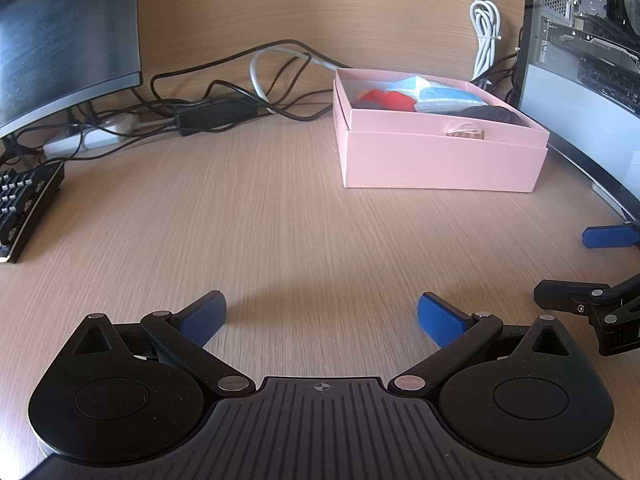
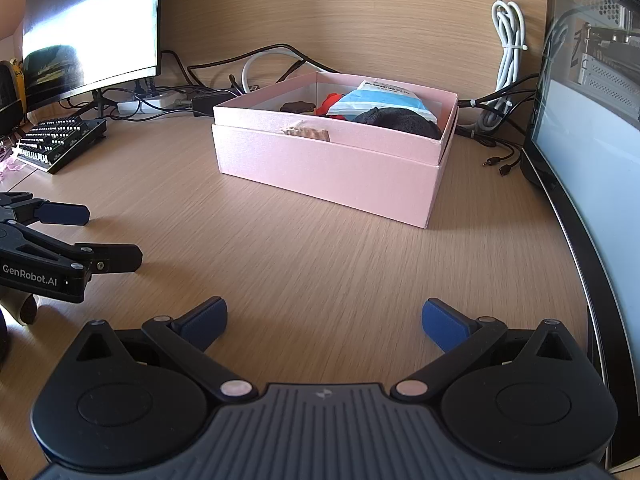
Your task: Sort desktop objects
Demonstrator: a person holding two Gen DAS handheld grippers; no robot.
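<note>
Pink box [image 2: 326,168] stands on the bench [image 2: 320,264] toward the back, its lid seemingly nested beneath it, and it already holds the loose things: a red item [image 2: 331,101], a blue-and-white packet [image 2: 384,98], a dark knitted piece [image 2: 400,122] and a small brown scalloped piece [image 2: 298,107]. A scrap of brownish tape or label [image 2: 308,133] clings to its near rim.

From the right gripper [image 2: 323,320] the box lies straight ahead and a little up-frame, its long side running left to right and skewed so the right-hand corner comes nearest. From the left gripper [image 1: 322,316] the same box [image 1: 440,160] sits ahead and off to the right, farther across the bench. My judgement is that the right one is nearer and better lined up for anything to do with the box.

Both sets of jaws are spread wide with nothing between the blue pads, only bare wood grain. The two grippers hover side by side, near each other but apart.

No loose object shows on the open bench between jaws and box, so the sorting looks largely finished. Farther out: a keyboard [image 2: 60,140] and monitor [image 2: 92,28] at left, tangled cables [image 1: 224,92] behind, a computer case [image 2: 592,100] at right.
</note>
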